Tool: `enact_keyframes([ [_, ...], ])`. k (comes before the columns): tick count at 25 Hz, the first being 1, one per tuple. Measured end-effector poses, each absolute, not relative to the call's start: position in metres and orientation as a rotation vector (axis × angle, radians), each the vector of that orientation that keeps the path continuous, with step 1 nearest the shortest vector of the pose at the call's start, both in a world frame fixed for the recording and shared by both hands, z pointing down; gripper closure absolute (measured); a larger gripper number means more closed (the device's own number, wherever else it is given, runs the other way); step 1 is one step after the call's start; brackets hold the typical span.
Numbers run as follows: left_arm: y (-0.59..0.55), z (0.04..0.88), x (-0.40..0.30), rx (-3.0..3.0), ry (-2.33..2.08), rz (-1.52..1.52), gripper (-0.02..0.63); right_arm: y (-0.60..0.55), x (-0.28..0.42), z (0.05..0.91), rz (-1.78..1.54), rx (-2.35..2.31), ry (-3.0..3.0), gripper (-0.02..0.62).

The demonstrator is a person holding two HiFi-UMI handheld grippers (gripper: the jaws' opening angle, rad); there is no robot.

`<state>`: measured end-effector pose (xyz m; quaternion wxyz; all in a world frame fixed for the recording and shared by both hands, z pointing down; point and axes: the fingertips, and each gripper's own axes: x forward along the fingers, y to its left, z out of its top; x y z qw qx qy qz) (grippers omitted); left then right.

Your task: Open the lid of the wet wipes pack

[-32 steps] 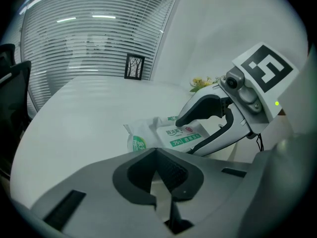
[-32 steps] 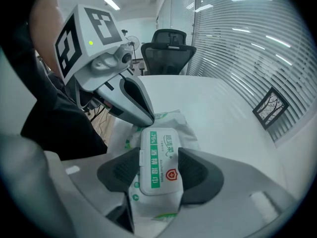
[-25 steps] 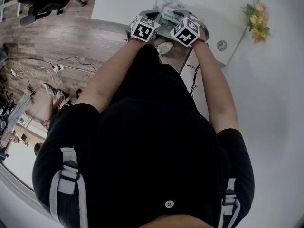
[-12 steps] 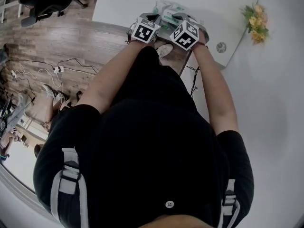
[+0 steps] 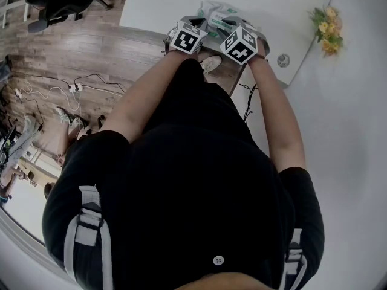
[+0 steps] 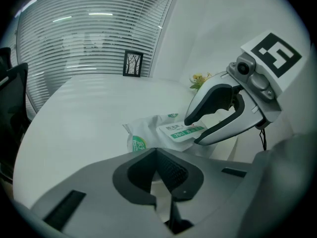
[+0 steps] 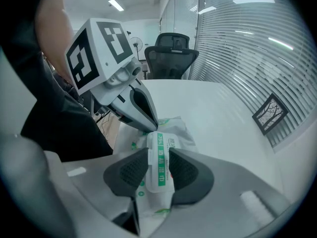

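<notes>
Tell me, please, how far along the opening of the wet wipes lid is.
Done: left gripper pins the white-and-green soft wet wipes pack. In hand: right gripper, jaws just closing, pinches the white rigid plastic lid. Remaining: lifting the lid, which looks shut.

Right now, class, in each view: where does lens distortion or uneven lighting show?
Head view: fisheye bend, the person's torso fills the frame, table small. Left gripper view: dark corners, blinds curve, wet wipes pack sharp. Right gripper view: ceiling lights glare, lid in focus.
</notes>
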<state>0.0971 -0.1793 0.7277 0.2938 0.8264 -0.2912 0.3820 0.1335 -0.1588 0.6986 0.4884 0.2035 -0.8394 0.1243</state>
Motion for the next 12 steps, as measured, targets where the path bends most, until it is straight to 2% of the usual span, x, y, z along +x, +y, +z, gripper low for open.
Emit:
enact_keyframes([
  [2, -0.179, 0.727, 0.096, 2.198, -0.772, 1.018, 0.598, -0.162, 0.133, 0.694, 0.298, 0.510, -2.049, 0.474],
  [12, -0.179, 0.727, 0.097, 2.202, -0.760, 1.001, 0.598, -0.198, 0.153, 0.665, 0.261, 0.655, -2.062, 0.480],
])
